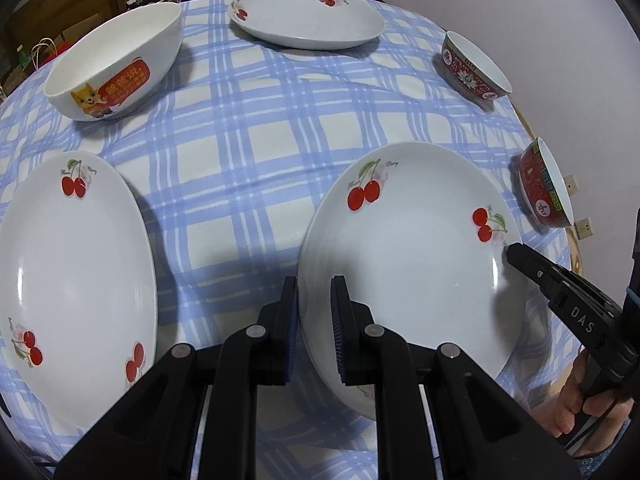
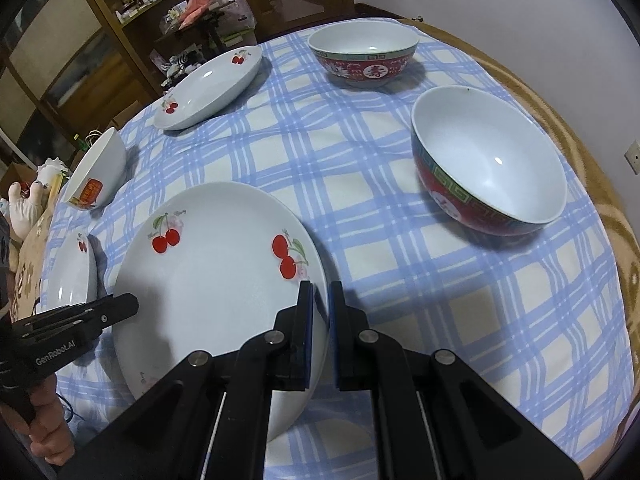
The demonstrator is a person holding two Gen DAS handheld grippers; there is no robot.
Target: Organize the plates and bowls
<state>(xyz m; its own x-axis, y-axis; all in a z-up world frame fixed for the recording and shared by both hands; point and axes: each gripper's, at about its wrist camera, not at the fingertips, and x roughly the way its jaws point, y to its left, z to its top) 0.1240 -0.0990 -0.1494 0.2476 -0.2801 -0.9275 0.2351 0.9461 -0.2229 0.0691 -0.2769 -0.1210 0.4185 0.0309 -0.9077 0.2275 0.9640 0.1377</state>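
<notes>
The cherry plate (image 1: 412, 264) is pinched at its rim by the left tongs (image 1: 316, 312) and the right tongs (image 2: 320, 320), one each side. It is hard, slippery and easily broken.

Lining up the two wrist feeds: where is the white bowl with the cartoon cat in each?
Left wrist: cat bowl, upper left, tilted on the checked cloth.
Right wrist: cat bowl, far left edge, mid-height.
Shared landmark: the held cherry plate, low centre in both.
</notes>
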